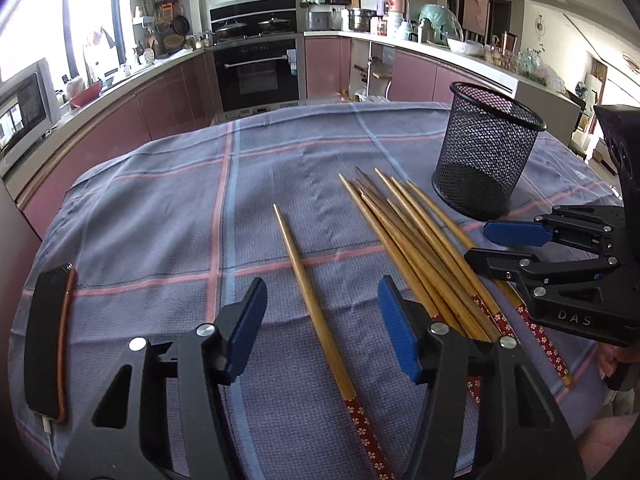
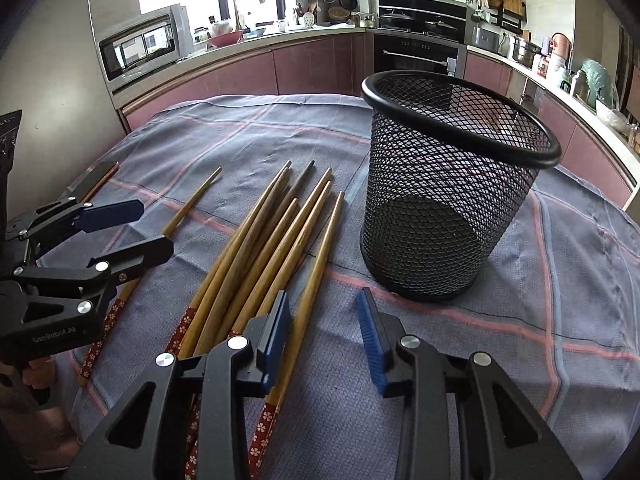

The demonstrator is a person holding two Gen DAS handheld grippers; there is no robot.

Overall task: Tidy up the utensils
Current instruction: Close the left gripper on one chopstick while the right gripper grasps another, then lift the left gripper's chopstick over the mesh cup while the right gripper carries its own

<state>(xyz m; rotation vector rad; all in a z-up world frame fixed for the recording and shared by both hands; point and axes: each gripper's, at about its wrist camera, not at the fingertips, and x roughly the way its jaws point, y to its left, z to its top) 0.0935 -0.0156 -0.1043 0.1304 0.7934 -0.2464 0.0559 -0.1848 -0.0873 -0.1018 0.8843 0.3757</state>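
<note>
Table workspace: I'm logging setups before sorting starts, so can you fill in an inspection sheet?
Surface: table under a blue checked cloth.
Job's things: loose chopsticks lying flat, one single chopstick apart; mesh cup upright, apparently empty.
Clutter: phone at the cloth's edge.
Grippers: left tongs open around the single chopstick; right tongs open, nothing gripped.
Cables: white plug in the phone.
Surroundings: kitchen counters, oven, microwave.
</note>
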